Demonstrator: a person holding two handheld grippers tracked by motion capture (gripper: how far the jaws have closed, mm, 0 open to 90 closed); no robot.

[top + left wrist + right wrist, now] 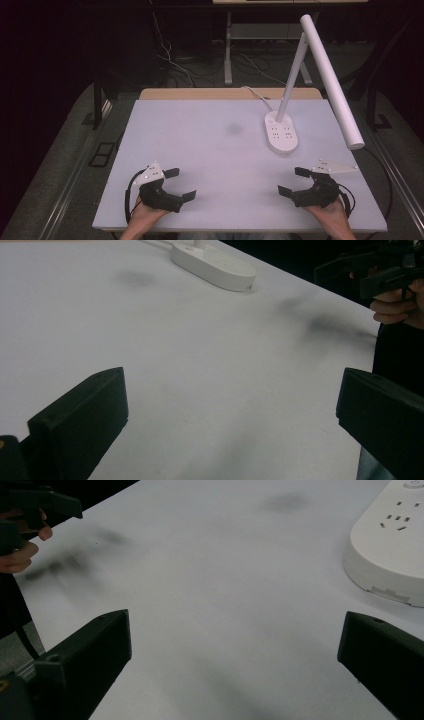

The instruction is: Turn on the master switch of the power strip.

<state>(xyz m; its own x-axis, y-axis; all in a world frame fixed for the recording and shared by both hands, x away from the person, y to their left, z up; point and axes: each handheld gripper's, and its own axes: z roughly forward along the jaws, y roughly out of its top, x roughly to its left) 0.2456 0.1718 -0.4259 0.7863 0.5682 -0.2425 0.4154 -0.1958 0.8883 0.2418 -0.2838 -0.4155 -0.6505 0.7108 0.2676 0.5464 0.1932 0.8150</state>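
Observation:
My left gripper [180, 184] rests low over the near left part of the white table [210, 150], held by a hand, its jaws spread wide with nothing between them. My right gripper [294, 181] sits over the near right part, also open and empty. In the left gripper view my own gripper [232, 405] has bare table between its jaws, and the right gripper [370, 270] appears far off at top right. In the right gripper view my own gripper [235, 650] is likewise open, with the left gripper [45, 507] at top left.
A white desk lamp [320, 65] stands on its oval base [281, 132] at the back right of the table; its base [390, 545] lies close ahead of the right gripper. A white cable [257, 96] runs off the table's far edge. Dark floor surrounds the table.

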